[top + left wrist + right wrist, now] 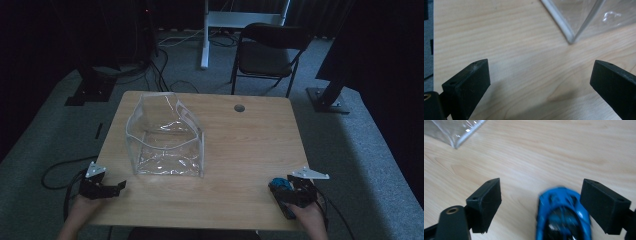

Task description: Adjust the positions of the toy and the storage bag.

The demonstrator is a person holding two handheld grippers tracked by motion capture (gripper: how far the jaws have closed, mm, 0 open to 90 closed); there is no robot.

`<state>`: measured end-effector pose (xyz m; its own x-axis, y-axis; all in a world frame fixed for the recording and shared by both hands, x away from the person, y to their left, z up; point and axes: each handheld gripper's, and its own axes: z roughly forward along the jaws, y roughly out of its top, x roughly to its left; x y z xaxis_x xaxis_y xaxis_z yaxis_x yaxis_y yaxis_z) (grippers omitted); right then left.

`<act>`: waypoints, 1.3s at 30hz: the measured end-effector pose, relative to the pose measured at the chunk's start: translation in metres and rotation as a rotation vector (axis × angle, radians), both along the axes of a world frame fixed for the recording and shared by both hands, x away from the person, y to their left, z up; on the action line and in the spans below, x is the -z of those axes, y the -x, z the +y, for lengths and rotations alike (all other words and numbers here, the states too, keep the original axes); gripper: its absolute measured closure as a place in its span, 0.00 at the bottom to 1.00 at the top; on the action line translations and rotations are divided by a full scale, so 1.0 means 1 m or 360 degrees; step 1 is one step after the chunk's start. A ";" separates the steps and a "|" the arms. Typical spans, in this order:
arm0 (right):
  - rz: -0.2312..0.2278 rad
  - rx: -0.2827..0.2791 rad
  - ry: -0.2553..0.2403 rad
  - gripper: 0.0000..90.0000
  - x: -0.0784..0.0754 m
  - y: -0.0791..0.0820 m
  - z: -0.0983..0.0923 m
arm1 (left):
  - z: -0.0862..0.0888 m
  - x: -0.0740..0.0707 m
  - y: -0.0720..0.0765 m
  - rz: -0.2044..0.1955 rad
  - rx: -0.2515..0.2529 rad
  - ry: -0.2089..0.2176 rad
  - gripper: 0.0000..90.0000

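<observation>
A blue toy car (561, 215) with dark windows lies on the wooden table (250, 145) near its front right corner. My right gripper (541, 195) stands open around the car's front. The car (281, 184) sits close to the right jaw, with a wide gap to the left jaw. A clear plastic bag (165, 140) stands open-topped on the left half of the table. My left gripper (539, 77) is open over bare wood at the front left edge (120, 186), just short of the bag's near corner (571, 37). Nothing lies between its jaws.
A round cable hole (239, 108) sits near the table's far edge. A dark folding chair (267, 52) and a white desk leg (204, 35) stand behind the table on grey carpet. Cables trail on the floor at the left.
</observation>
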<state>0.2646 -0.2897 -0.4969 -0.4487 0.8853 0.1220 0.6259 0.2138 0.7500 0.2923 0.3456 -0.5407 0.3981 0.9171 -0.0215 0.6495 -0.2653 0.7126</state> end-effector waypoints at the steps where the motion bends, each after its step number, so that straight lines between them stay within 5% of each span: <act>1: 0.0004 -0.0030 -0.0007 0.16 -0.001 -0.004 0.005 | -0.001 -0.002 -0.001 -0.0005 0.0006 0.0005 0.04; 12: -0.0069 -0.0264 -0.0026 0.15 -0.029 -0.040 0.061 | -0.015 -0.017 -0.014 -0.0075 0.0078 0.0063 0.04; 23: -0.0125 -0.0467 -0.0097 0.15 -0.050 -0.060 0.107 | -0.030 -0.036 -0.036 -0.0124 0.0166 0.0090 0.04; 39: -0.0130 -0.0729 -0.0169 0.21 -0.064 -0.094 0.181 | -0.043 -0.047 -0.051 -0.0162 0.0268 0.0141 0.08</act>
